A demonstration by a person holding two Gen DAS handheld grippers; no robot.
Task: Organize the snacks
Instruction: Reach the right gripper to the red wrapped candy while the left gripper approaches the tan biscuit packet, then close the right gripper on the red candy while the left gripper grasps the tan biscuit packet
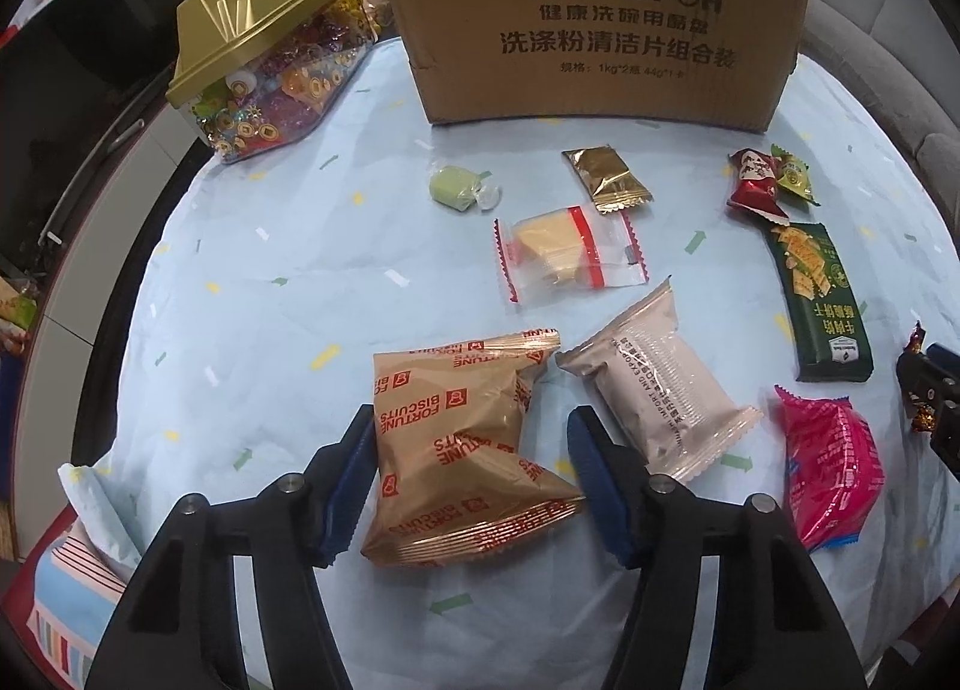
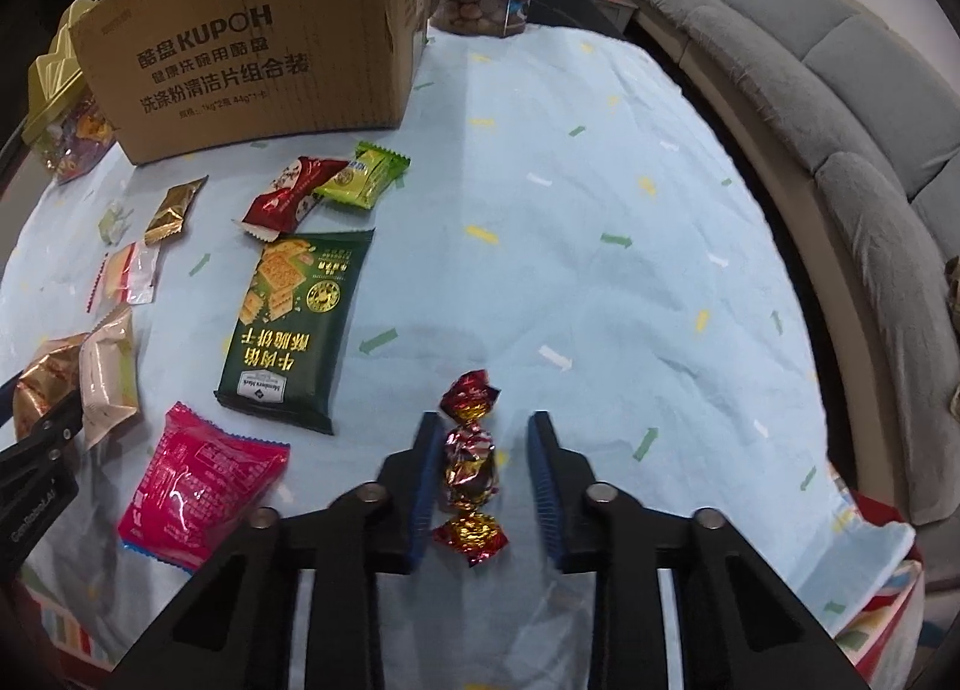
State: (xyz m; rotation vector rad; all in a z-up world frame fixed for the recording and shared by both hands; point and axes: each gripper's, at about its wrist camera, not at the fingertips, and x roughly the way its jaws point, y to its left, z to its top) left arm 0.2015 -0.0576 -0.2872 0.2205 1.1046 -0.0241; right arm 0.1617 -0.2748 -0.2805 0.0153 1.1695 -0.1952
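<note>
A tan "Fortune Biscuits" pack lies on the light blue tablecloth between the fingers of my left gripper. The jaws are open around it; the left pad is at its edge and a gap shows on the right. A red-and-gold foil candy lies between the fingers of my right gripper. It rests against the left pad, clear of the right one. The open cardboard box stands at the far side of the table.
Loose snacks lie around: a beige pack, a pink pack, a dark green cracker pack, a red pack, a lime pack, a gold sachet. A gold-lidded candy jar stands far left. A grey sofa curves along the right.
</note>
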